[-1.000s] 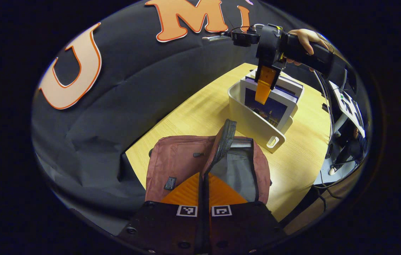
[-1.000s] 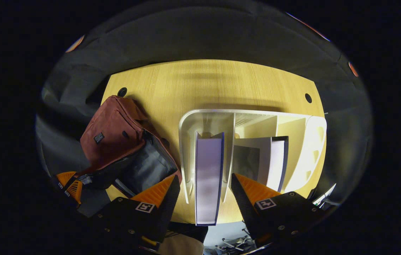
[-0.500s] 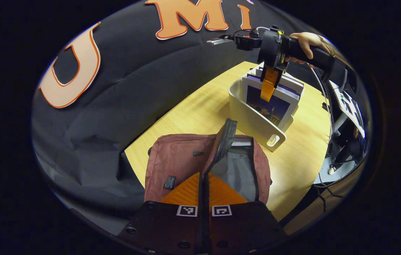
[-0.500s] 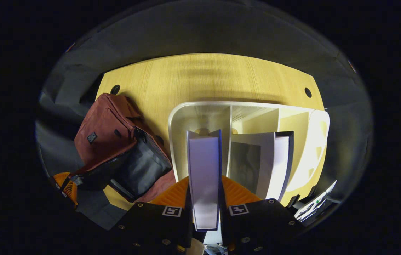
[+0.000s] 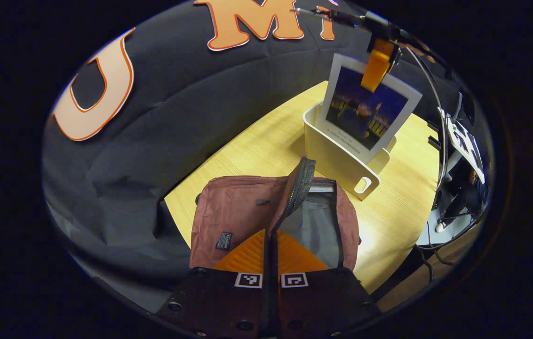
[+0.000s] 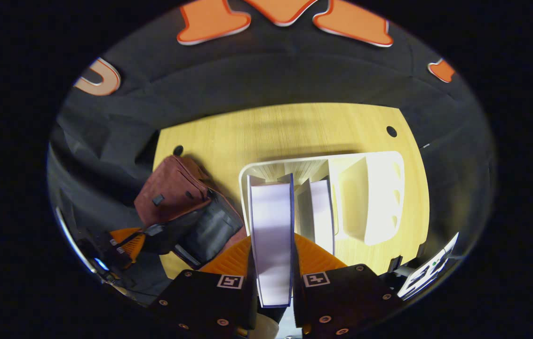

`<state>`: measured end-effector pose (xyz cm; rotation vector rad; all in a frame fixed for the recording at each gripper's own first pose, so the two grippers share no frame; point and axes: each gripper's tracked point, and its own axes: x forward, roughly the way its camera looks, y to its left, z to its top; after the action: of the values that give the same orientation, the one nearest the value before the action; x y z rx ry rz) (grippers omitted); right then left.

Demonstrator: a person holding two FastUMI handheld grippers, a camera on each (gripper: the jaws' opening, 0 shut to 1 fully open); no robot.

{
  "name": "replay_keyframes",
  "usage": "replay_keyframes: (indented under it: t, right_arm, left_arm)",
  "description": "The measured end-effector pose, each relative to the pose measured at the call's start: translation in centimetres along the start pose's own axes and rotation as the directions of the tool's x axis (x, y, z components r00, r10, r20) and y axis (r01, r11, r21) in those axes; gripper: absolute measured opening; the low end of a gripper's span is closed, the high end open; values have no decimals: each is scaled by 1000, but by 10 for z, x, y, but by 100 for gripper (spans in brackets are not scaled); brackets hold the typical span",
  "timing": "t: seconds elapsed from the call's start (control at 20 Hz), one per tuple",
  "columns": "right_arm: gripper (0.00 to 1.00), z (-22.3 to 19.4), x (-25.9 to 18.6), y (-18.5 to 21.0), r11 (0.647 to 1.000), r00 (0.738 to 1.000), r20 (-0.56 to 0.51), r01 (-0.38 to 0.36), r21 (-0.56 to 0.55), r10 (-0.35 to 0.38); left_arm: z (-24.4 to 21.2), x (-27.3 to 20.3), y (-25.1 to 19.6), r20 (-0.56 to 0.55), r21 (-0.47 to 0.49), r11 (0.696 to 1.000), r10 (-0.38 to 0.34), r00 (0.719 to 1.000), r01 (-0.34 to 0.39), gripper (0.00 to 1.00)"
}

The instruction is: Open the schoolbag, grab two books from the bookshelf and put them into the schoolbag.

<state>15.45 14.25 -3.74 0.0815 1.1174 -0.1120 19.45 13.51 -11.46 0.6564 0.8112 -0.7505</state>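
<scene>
Light wood table (image 6: pixel 290 129) with two round cable holes (image 6: pixel 391 131), black cloth wall (image 5: pixel 153 117) behind. Cables (image 5: pixel 428 256) hang off the table edge at right.

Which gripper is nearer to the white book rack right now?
Right. The right gripper hangs just above the white rack, shut on a book drawn up from it. The left gripper is off to the side, pinching the schoolbag's opening.

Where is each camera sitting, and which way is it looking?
Left gripper view: rides the left gripper, low at the schoolbag flap, looking across the table.
Right gripper view: rides the right gripper, looking down over the held book.
Shared: schoolbag, book, white bookshelf, both grippers.
</scene>
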Motion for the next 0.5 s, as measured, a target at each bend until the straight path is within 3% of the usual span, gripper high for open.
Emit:
replay_keyframes:
  t: [0.15,0.25,0.4,0.5]
  right_arm:
    - [31,-16,-48,-8,996,993,103,-64,59,58]
    - [31,-34,-73,-7,982,977,167,-151,109,132]
    - [31,-71,-79,5,930,931,250,-316,186,266]
    - [31,-106,-62,15,874,899,279,-410,260,338]
  left_arm:
    - [0,-1,0,1,2,1000,1,1000,-1,1]
    - [0,-2,0,0,15,1000,4,1000,-4,1]
    - [5,-4,-3,15,49,998,27,1000,-28,1]
    - [5,-6,-6,19,59,998,24,1000,-25,1]
